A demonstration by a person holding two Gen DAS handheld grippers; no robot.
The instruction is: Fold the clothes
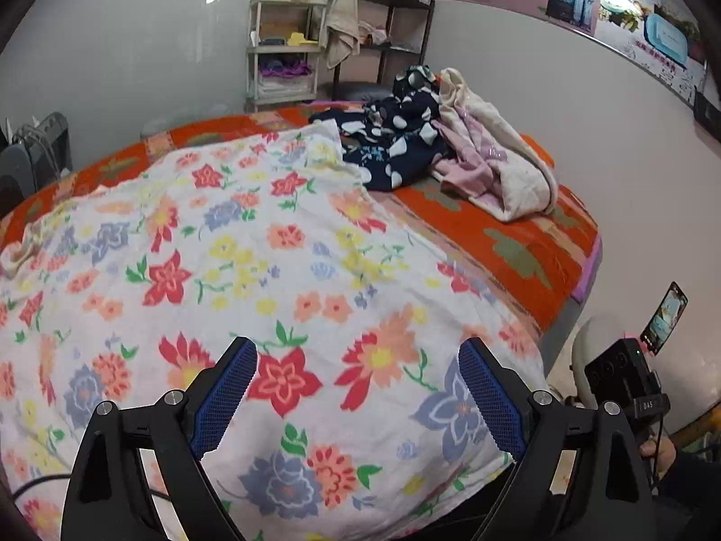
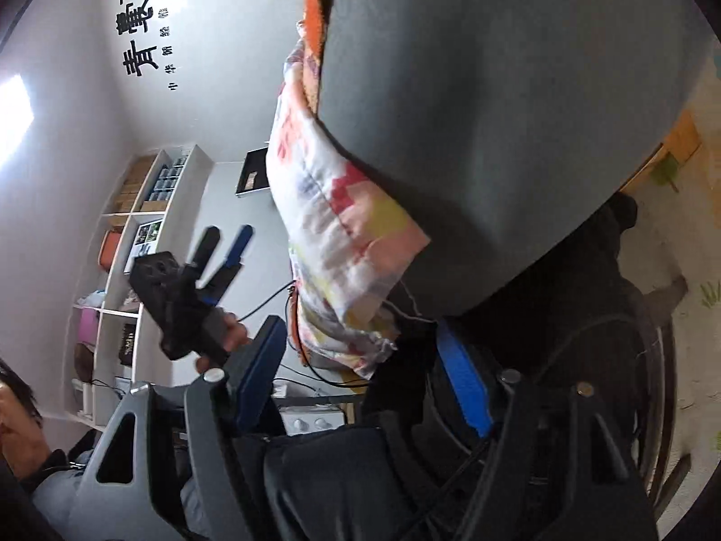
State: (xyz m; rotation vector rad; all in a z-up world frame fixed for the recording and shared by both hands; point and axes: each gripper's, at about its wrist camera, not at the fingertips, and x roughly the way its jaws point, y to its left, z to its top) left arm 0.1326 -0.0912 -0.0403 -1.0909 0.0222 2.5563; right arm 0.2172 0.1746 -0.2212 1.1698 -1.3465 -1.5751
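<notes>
Across the bed (image 1: 531, 248), one floral sheet (image 1: 252, 261) lies spread over an orange cover, filling the left wrist view from 9 o'clock to 6 o'clock and draping off the near edge. At 1 o'clock on the bed sit two bundled garments, touching: a navy dotted piece (image 1: 401, 144) and, to its right, a cream-and-pink piece (image 1: 491, 158). At 12 o'clock, against the wall, stand two shelf racks: a pale one (image 1: 284, 49) and a dark one (image 1: 387, 36), with one towel (image 1: 344, 22) hanging between them. The left gripper (image 1: 358, 390) hovers over the sheet with its two blue-padded fingers spread wide and nothing between them. At 4 o'clock in that view is the other handheld unit, one phone (image 1: 667, 315) mounted on it. In the right wrist view the right gripper (image 2: 360, 378) has its fingers wide apart, gripping nothing; a corner of the sheet hangs at centre over the bed's grey side, its hem just above the fingers. At 9 o'clock a hand (image 2: 225, 333) holds the left gripper, one white cubby shelf (image 2: 130, 243) behind it.
</notes>
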